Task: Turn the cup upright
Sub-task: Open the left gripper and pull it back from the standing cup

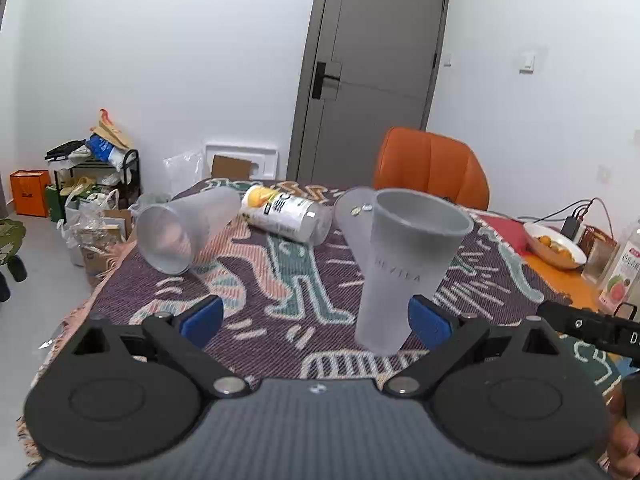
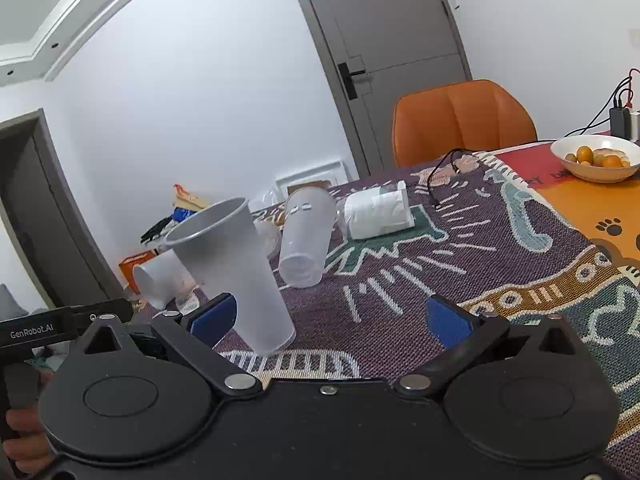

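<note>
A frosted grey cup (image 1: pixel 400 272) stands upright on the patterned cloth, mouth up, just inside the right finger of my left gripper (image 1: pixel 316 318), which is open around empty space. The same cup (image 2: pixel 236 268) stands next to the left finger of my right gripper (image 2: pixel 332 318), also open and empty. A second frosted cup (image 1: pixel 184 232) lies on its side at the left. A third cup (image 2: pixel 306 240) lies on its side behind the upright one.
A can (image 1: pixel 286 216) lies on its side on the patterned cloth (image 1: pixel 280 280). An orange chair (image 1: pixel 432 168) stands behind the table. A bowl of fruit (image 2: pixel 596 158), a cable (image 2: pixel 440 176) and a bottle (image 1: pixel 624 272) are at the right.
</note>
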`<state>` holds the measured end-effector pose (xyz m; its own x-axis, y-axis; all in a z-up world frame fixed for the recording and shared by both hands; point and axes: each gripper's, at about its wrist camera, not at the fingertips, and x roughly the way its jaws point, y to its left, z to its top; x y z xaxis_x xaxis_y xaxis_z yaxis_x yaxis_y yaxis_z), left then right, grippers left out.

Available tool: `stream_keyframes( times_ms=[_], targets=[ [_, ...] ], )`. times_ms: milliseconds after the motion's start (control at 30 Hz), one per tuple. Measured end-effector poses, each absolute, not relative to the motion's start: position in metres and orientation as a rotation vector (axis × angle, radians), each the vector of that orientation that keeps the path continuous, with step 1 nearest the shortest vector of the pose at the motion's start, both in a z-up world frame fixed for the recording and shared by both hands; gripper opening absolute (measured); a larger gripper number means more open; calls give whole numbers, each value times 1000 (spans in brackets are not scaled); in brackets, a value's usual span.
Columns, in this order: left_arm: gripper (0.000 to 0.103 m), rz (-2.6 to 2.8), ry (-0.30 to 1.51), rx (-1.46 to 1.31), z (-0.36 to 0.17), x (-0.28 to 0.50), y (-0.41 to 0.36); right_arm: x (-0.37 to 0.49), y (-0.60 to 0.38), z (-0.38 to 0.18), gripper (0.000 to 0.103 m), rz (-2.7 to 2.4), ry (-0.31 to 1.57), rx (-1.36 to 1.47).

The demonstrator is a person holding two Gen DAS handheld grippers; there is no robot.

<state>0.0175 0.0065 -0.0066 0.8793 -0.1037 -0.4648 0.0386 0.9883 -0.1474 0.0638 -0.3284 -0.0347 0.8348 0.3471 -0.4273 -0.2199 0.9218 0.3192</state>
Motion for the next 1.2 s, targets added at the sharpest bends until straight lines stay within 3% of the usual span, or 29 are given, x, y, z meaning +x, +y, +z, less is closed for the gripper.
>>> stream_keyframes(
  times_ms=[1200],
  targets=[
    [98, -59, 582, -121, -21, 3, 19, 52, -310, -35, 103, 342, 546, 202]
  ],
)
